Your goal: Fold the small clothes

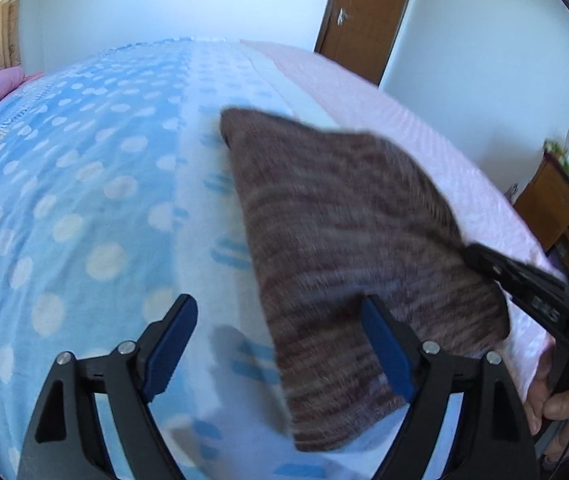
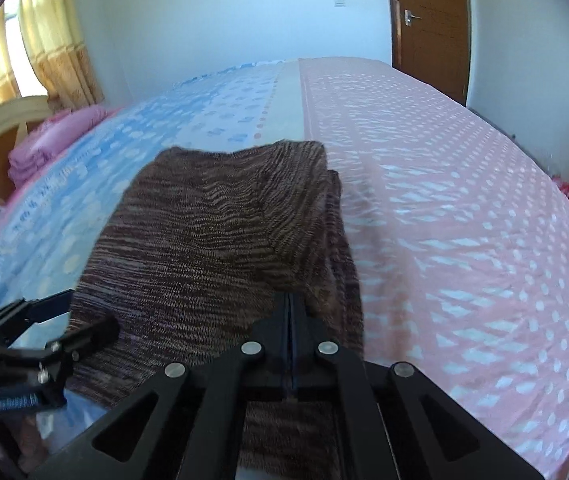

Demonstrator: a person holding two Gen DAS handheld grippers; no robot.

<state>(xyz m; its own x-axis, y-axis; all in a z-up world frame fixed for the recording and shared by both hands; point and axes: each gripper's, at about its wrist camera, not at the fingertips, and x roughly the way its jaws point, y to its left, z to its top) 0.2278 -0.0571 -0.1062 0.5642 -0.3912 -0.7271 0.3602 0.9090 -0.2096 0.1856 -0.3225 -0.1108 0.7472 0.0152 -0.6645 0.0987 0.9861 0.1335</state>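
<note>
Hand (image 1: 556, 400) only in left-wrist view

The brown striped knitted garment (image 1: 344, 248) is smeared by motion in the left wrist view, so its weave cannot be read there. It hides the tip of the right tongs (image 1: 469, 249), whose black arms run off the right edge. In the right wrist view the garment's near hem is cut off behind the tongs' frame. The blue-dotted and pink bed cover (image 2: 464, 208) runs past the lower edge.
</note>
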